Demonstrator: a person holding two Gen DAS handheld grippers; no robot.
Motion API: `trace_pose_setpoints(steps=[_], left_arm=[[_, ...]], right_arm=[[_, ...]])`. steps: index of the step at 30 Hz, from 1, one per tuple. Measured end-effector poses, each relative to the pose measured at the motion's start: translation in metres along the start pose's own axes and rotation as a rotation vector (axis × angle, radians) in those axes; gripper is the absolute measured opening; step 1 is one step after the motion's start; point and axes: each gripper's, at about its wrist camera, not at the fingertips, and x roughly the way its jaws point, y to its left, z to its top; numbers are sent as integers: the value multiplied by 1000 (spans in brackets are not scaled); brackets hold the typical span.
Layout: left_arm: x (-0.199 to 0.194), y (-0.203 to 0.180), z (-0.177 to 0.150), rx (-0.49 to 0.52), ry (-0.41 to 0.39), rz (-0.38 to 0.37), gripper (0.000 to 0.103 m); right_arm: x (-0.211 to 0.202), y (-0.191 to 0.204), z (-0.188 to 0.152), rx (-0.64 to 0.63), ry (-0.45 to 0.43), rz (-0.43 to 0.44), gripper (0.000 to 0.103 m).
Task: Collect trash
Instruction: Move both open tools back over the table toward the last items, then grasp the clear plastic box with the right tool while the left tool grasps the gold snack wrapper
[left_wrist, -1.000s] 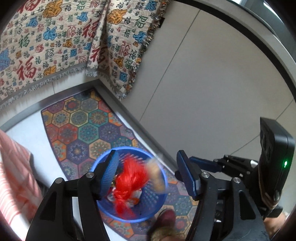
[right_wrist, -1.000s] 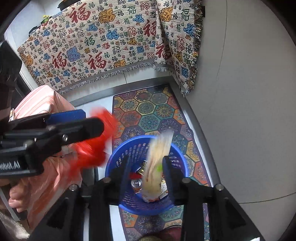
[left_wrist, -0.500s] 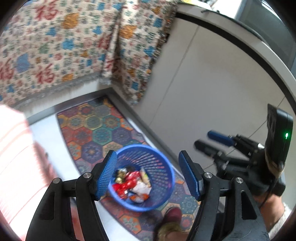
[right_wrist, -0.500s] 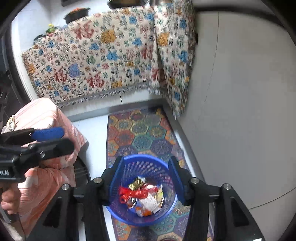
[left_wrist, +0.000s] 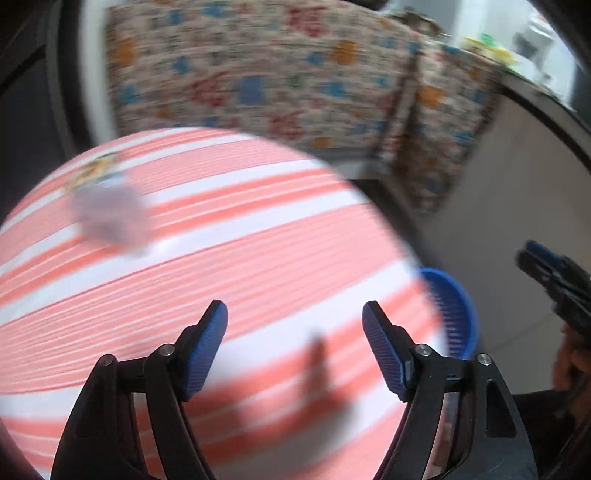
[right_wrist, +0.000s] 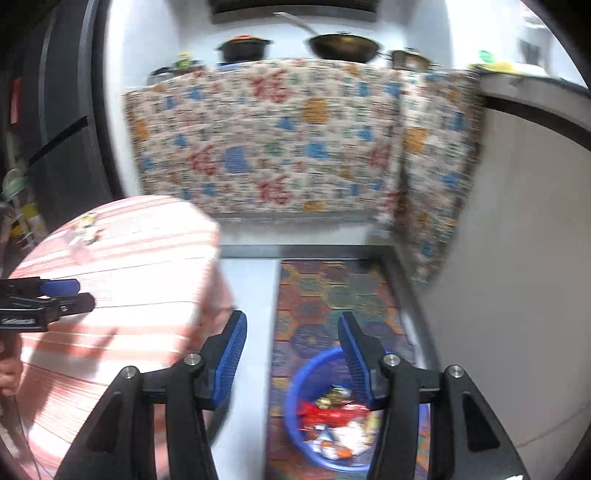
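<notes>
A blue plastic basket stands on the floor rug and holds several wrappers, one of them red. My right gripper hangs above and just left of it, its jaws opening with nothing between them. My left gripper hovers over the pink-and-white striped table, its jaws opening wide and empty. A blurred pale crumpled thing and a small wrapper lie on the table's far left. The basket shows past the table's right edge. The left gripper also shows at the right wrist view's left edge.
A hexagon-patterned rug runs along a pale cabinet wall on the right. A patterned cloth hangs over the counter behind, with pots on top. A dark fridge stands at the left. A hand holds the left gripper.
The red wrapper and the pale packet left the grippers and now lie in the basket. The left gripper swung left over the striped table. The right gripper rose and its jaws widened.
</notes>
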Motion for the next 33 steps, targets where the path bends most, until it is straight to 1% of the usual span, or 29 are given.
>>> trace_pose_setpoints(steps=[1,5,7,11,12,13,14,15,16,17,18,19,20,21,22,25,28,31,33], left_arm=[[0,16,-3,-16,-1,33,79],[-1,87,-12,-99,17,139,79],[-4,115,-15,-125,16,175,79],[1,158,-20,-147,43,221,79],[4,164,-20,-154,49,225,79],[4,170,-21,-147,38,230,80],[5,174,-22,-131,38,247,83],[6,178,-22,-121,45,257,88],[8,183,-22,-113,44,257,94],[9,186,-22,-111,44,259,96],[9,187,-23,-111,43,261,101],[9,190,-22,-114,45,258,103],[9,193,-21,-110,47,259,103],[8,196,-21,-107,47,255,103],[7,199,-22,-109,46,249,103],[7,205,-21,-107,45,248,103],[7,207,-19,-106,46,242,103],[7,207,-20,-107,47,242,103],[6,207,-19,-107,47,243,103]], right_arm=[[3,12,1,-11,5,26,54],[22,87,-1,-119,52,159,54],[37,127,-6,-181,95,234,54],[61,183,-12,-295,135,303,54],[70,197,-11,-321,149,318,54],[77,205,-10,-335,159,327,54],[86,215,-9,-351,175,340,54],[97,225,-7,-368,191,351,54],[106,232,-4,-383,199,355,57],[111,240,1,-401,190,357,59],[115,246,8,-413,201,371,60],[119,250,14,-420,190,388,64],[124,256,18,-438,204,397,68],[135,265,20,-472,247,405,69],[139,270,24,-474,226,421,71],[157,288,35,-494,252,453,78],[169,306,46,-529,252,484,79],[184,322,58,-532,242,488,79],[191,329,63,-533,227,493,75]])
